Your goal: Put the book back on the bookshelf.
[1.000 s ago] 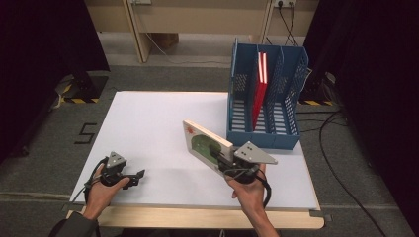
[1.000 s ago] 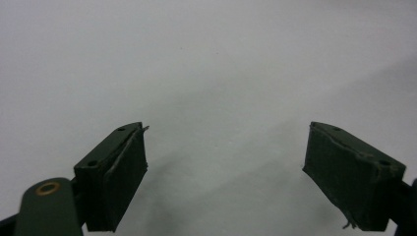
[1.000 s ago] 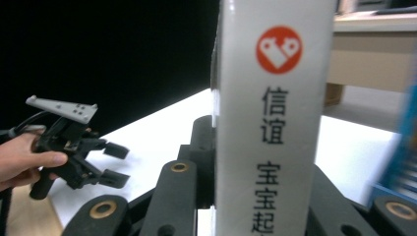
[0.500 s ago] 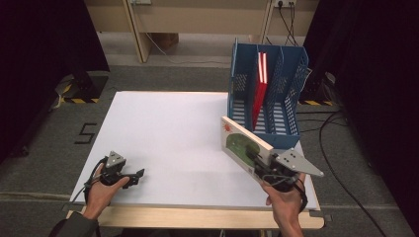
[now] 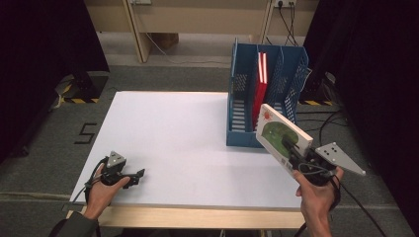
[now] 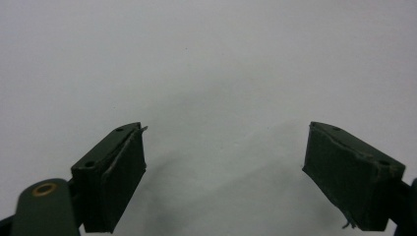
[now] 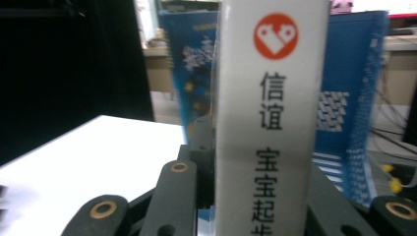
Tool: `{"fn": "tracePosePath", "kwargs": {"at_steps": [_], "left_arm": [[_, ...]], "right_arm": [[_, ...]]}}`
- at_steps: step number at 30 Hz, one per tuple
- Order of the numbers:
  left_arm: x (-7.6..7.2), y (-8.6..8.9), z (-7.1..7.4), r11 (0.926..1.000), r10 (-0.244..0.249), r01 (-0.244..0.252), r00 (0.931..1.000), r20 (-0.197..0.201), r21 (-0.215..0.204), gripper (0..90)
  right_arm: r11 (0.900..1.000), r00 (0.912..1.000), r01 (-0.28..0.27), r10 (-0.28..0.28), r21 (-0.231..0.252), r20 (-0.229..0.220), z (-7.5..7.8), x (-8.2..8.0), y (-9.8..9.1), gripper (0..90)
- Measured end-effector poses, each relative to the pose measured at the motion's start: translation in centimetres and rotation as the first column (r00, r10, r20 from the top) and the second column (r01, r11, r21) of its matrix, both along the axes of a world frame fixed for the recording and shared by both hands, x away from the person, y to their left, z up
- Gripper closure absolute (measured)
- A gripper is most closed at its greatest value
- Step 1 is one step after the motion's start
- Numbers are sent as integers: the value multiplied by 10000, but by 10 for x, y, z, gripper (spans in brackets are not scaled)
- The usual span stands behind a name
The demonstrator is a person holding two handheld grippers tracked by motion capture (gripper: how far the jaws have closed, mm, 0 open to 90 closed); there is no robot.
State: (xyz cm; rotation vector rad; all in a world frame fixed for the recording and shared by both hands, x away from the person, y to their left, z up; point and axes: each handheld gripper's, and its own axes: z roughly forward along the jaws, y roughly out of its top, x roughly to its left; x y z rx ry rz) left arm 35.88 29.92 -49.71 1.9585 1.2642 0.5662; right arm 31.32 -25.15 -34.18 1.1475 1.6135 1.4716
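Note:
My right gripper (image 5: 292, 149) is shut on a white book with a green cover picture (image 5: 281, 134), held tilted in the air off the table's right edge, just in front of the blue file rack (image 5: 242, 106). In the right gripper view the book's white spine (image 7: 270, 113) with a red logo and black characters stands upright between the jaws, the blue rack (image 7: 344, 98) behind it. A red book (image 5: 261, 86) stands in the rack's middle slot. My left gripper (image 5: 140, 175) rests on the white table (image 5: 178, 133) near its front left corner, jaws open over bare tabletop (image 6: 216, 98).
The rack stands at the table's right side with several slots. Grey floor surrounds the table, with a "5" mark (image 5: 85, 133) at the left and cables (image 5: 326, 123) at the right. A wooden bench (image 5: 197, 19) runs along the back.
My right gripper has carried the book to the right and slightly up, from over the table's front middle to beside the rack's front right. The left gripper has stayed put.

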Motion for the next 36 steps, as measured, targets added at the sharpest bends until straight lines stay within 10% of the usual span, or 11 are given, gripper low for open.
{"fn": "tracePosePath", "kwargs": {"at_steps": [20,36], "left_arm": [[-1,-1,-1,10000,-34,33,10000,-63,-40,149],[-2,-1,-1,9999,-109,108,9998,-169,-83,150]], "right_arm": [[9826,9820,1846,-1853,-215,-360,21,86,-26,756],[9550,9514,2944,-2964,-352,-842,22,158,-27,755]]}}
